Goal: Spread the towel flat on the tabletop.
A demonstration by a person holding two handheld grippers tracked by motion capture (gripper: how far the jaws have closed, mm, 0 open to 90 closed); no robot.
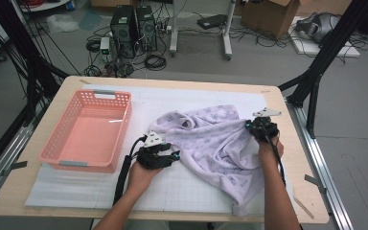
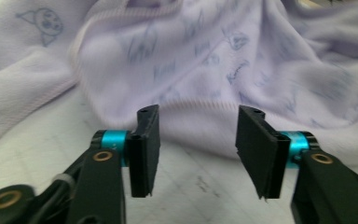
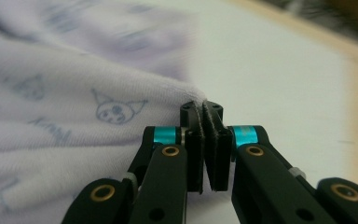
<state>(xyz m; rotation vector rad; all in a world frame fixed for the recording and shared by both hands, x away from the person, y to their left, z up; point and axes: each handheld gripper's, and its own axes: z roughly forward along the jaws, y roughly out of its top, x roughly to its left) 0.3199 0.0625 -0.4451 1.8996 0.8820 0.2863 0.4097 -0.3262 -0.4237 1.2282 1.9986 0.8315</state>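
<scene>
Cloth: a pale lilac garment printed with small cartoon faces lies crumpled on the right half of the bench, one end trailing toward the near edge
Right gripper: at the far right corner of the cloth; in the right gripper view its black fingers are pressed together with a thin edge of the fabric pinched between them, the cloth pulled to a point there
Left gripper: at the cloth's left edge, near the middle of the bench, the person's hand wrapped around it from below
Left fingers: about half open with nothing between them; in the left gripper view they stand over the bare mat, the hemmed edge of the cloth just past their tips, not touched
Mat: a white gridded sheet covers most of the bench under the cloth
Bench: light wood with rounded corners, its rim bare around the mat
Basket: a pink plastic basket with slotted walls sits on the left side of the mat, well apart from the right gripper and near the left one, with no cloth in it
Floor beyond: two black computer towers, loose cables and a cardboard box behind the bench
</scene>
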